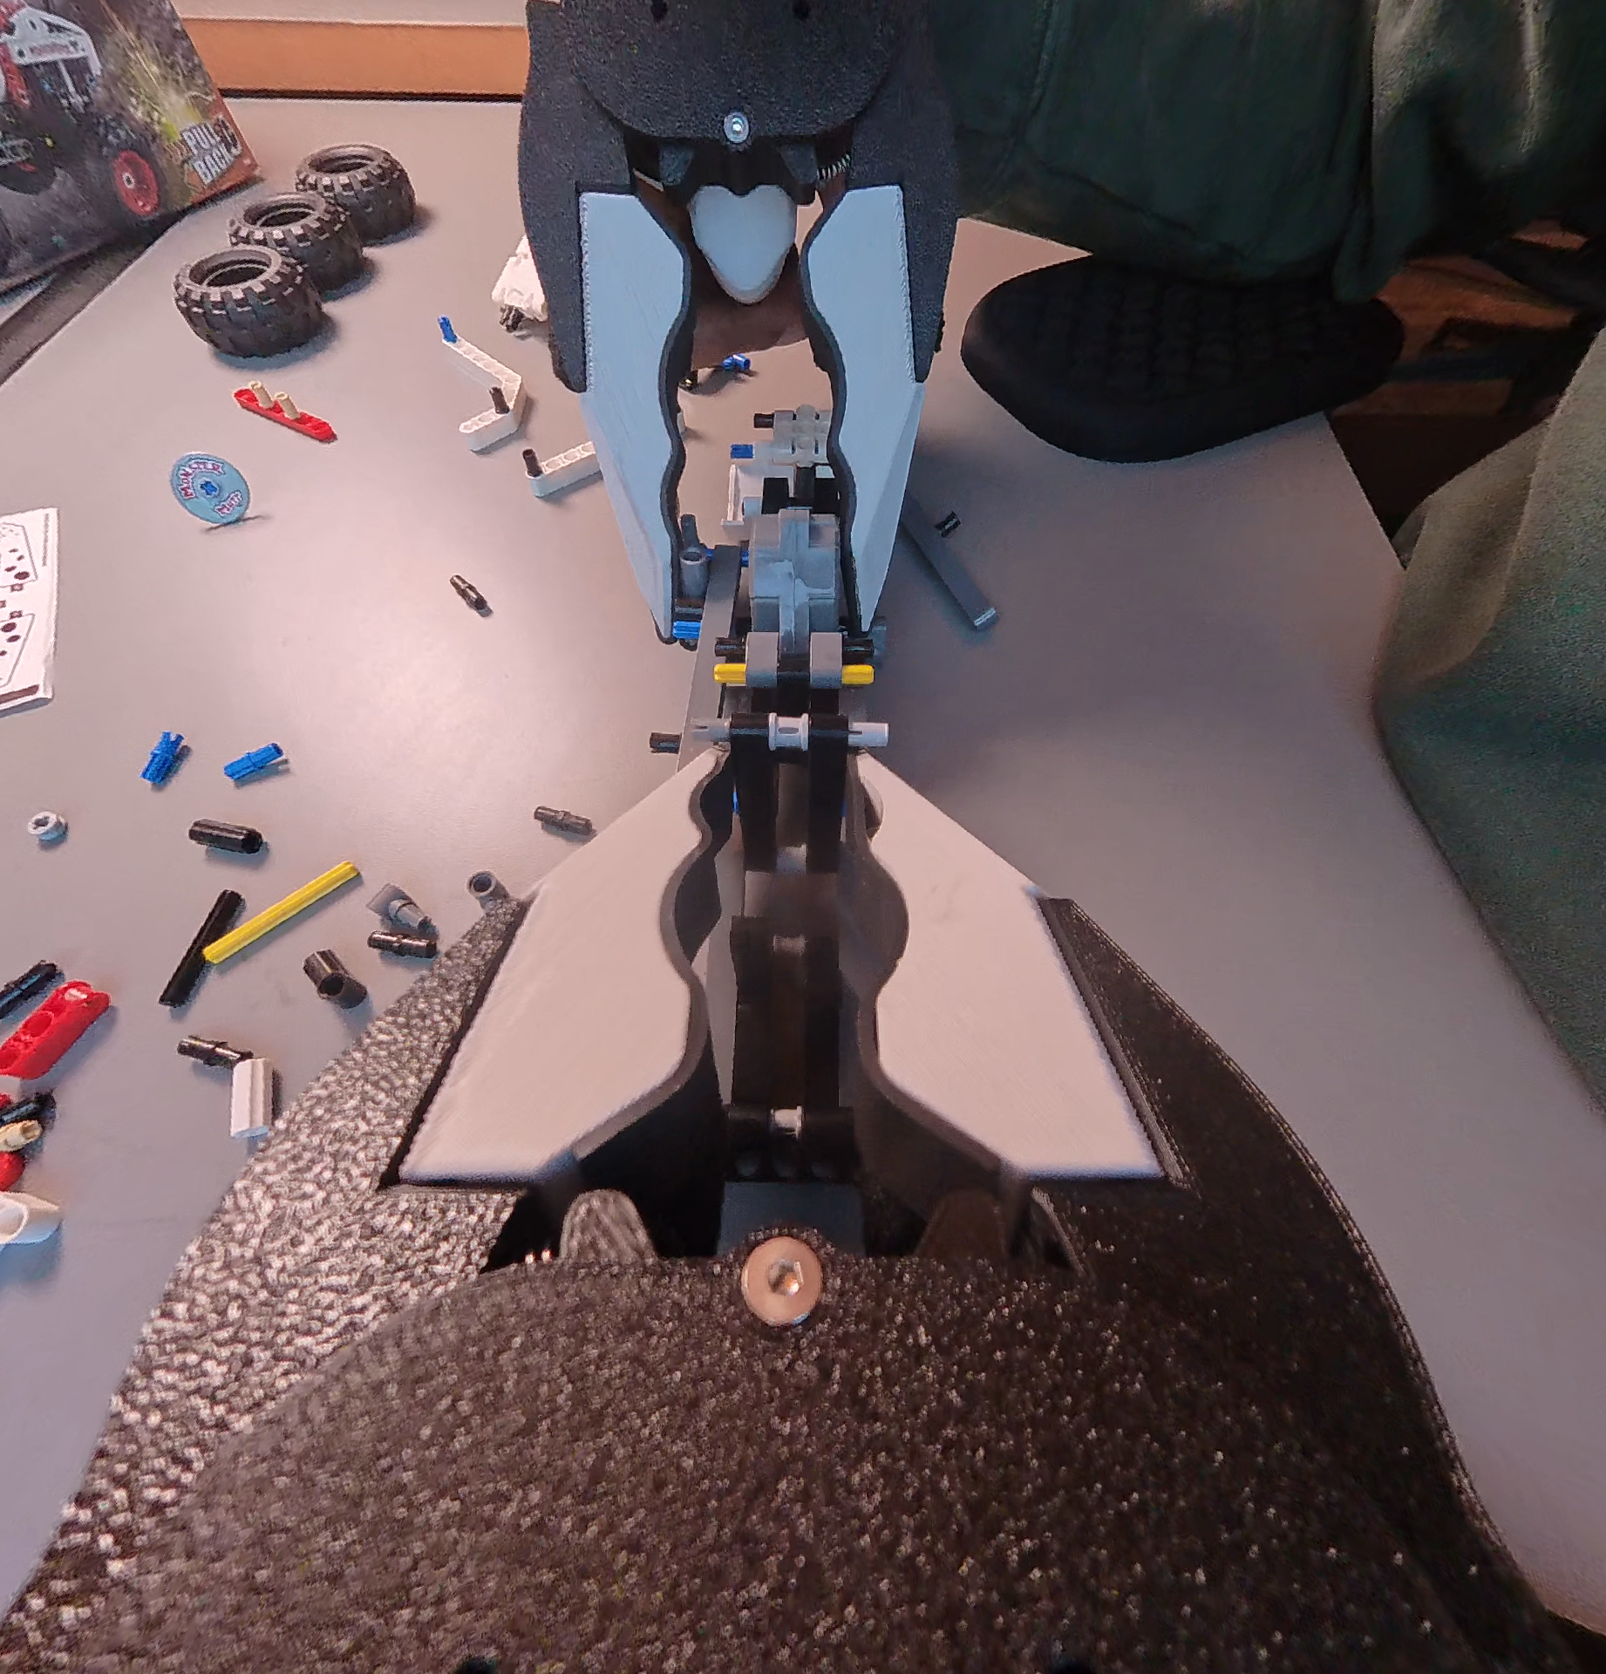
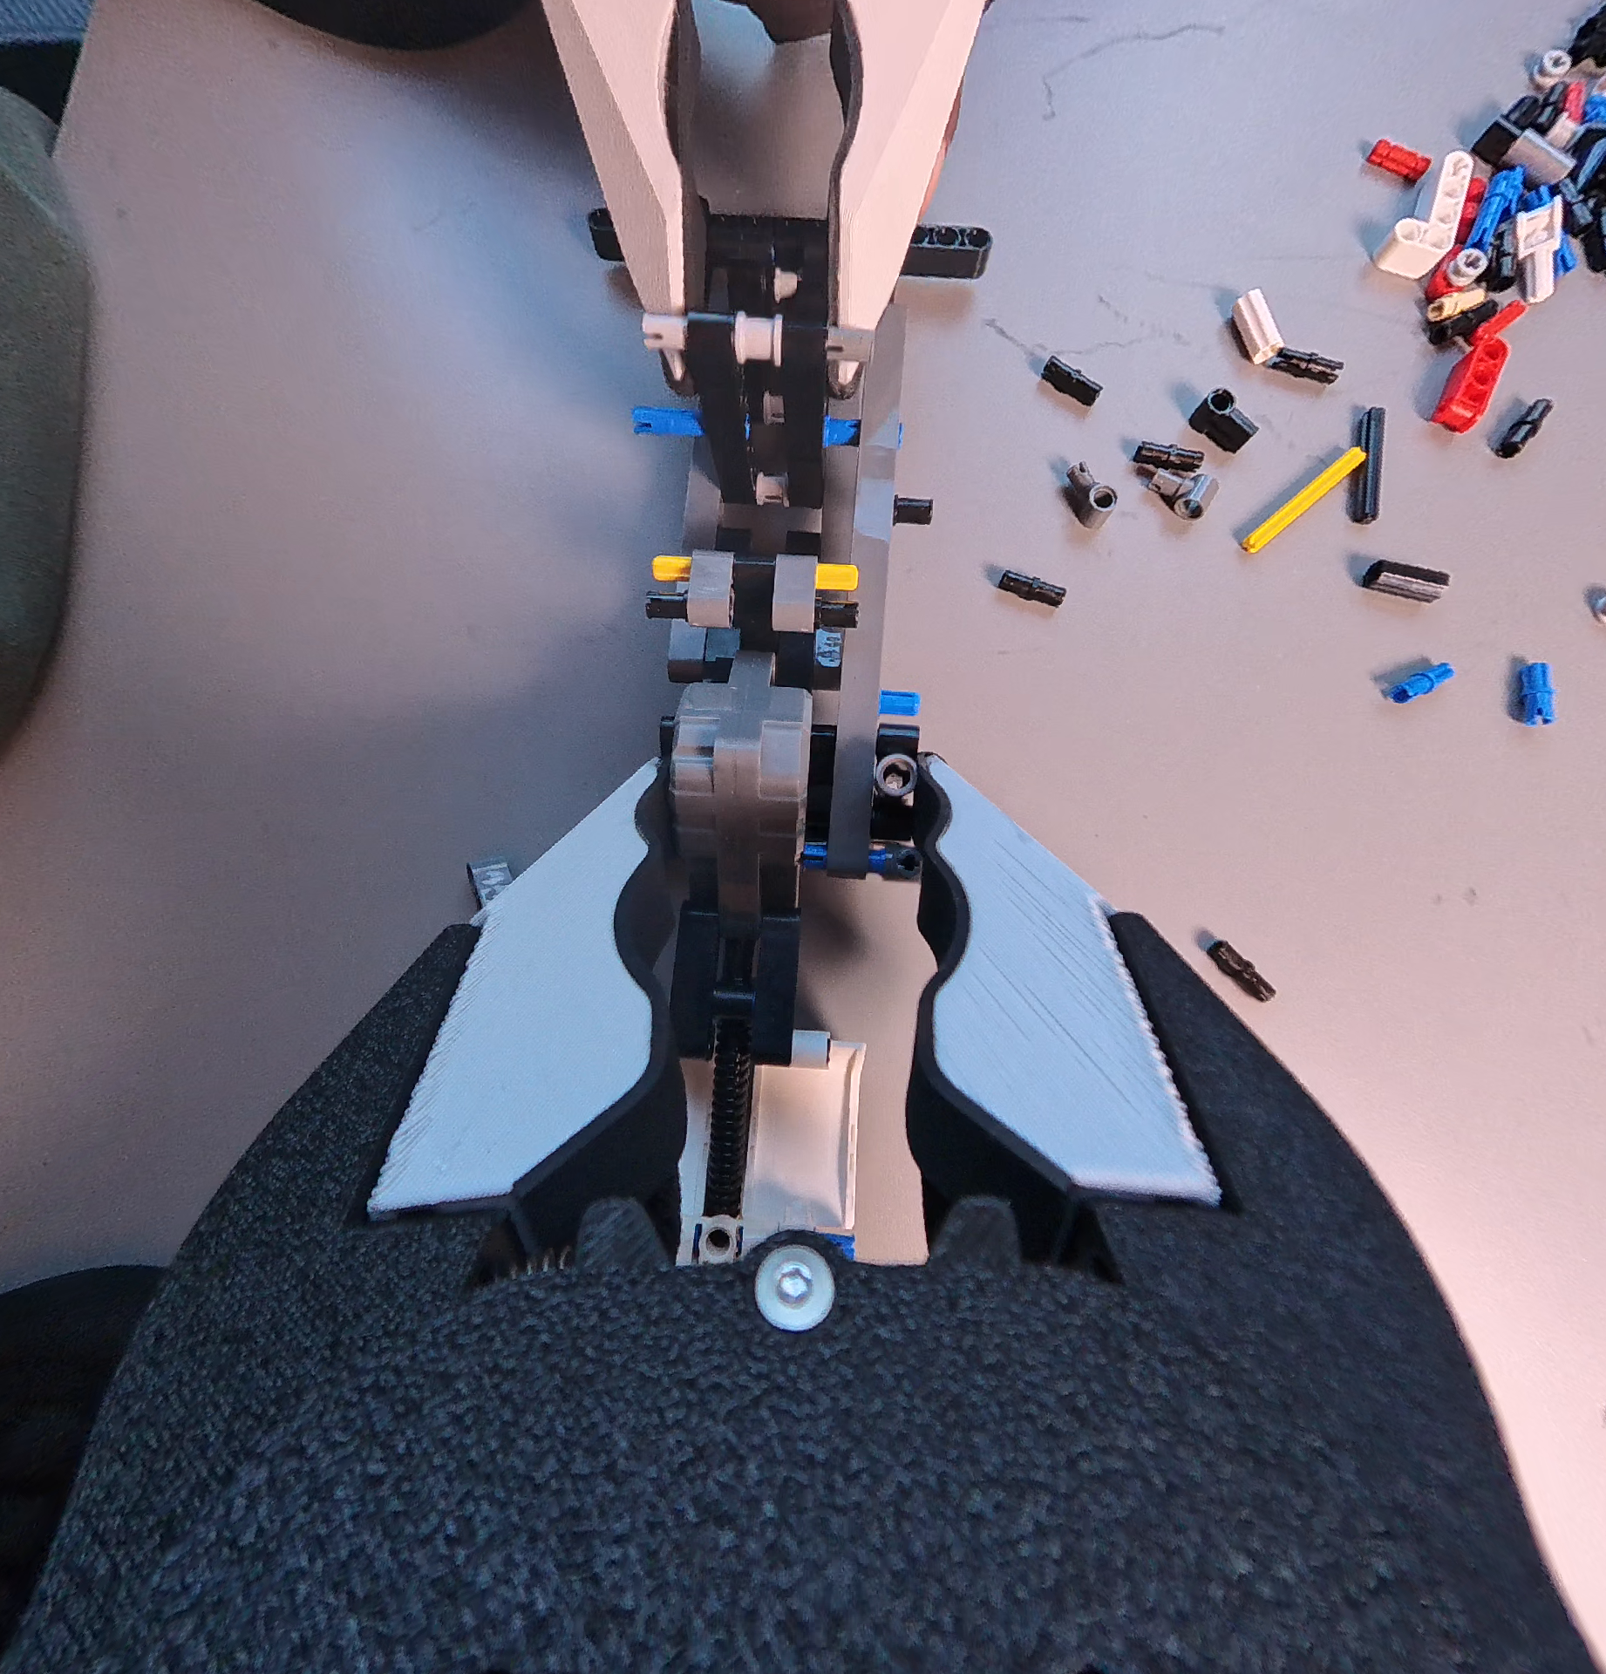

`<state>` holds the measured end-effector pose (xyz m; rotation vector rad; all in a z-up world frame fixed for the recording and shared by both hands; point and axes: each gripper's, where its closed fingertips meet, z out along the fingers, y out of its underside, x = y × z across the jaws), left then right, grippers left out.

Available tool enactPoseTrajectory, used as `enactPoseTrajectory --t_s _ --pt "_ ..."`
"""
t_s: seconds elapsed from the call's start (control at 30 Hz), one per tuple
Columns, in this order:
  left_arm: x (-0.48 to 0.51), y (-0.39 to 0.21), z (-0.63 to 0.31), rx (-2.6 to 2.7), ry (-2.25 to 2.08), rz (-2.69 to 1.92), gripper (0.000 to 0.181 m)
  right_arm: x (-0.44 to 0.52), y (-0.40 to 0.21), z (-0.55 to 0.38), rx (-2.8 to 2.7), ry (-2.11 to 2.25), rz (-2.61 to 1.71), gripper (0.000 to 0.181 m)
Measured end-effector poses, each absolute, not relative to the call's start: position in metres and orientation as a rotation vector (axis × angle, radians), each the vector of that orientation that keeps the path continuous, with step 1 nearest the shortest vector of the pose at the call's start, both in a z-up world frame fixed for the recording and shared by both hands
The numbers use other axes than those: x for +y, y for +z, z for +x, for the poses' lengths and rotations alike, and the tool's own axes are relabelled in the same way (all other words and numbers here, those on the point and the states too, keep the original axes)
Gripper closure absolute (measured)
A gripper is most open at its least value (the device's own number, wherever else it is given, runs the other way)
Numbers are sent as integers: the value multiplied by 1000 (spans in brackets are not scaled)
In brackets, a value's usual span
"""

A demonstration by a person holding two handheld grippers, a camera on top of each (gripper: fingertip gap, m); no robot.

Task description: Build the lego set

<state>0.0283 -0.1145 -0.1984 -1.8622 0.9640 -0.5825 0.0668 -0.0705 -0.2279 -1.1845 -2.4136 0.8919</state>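
Note:
A long, narrow Lego chassis assembly [image 1: 795, 580] of black beams, a grey block, a yellow axle and blue pins is held above the grey table between both grippers. My left gripper [image 1: 786, 770] is shut on its black end. My right gripper [image 1: 772, 616] faces it from the far side and is shut on the grey-block end. In the right wrist view, my right gripper [image 2: 790, 779] clamps the grey block and side beam of the assembly [image 2: 754, 589], and my left gripper [image 2: 763, 299] grips the far black end.
Three black tyres [image 1: 292, 245], the set's box [image 1: 75, 118], a sticker sheet [image 1: 7, 616] and a blue disc [image 1: 211, 489] lie left. Loose pins, a yellow axle [image 2: 1302, 498] and a parts pile [image 2: 1542, 181] are scattered. A person in green [image 1: 1325, 109] is on the right. The left gripper's tips are roughly 7 cm from the right gripper's.

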Motion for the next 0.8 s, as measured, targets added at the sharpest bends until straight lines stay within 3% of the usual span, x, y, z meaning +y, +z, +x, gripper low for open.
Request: enactPoseTrajectory --t_s 0.5,0.63,0.8 --pt "-115 -199 26 929 -578 -1887 155 -69 -228 70 -2413 836 -1178 129" --pt "-115 -195 25 918 -567 -1885 133 -68 -227 71 -2410 828 -1171 129" --pt "-118 -199 15 886 -573 -1947 90 -66 -227 70 -2398 817 -1154 129"
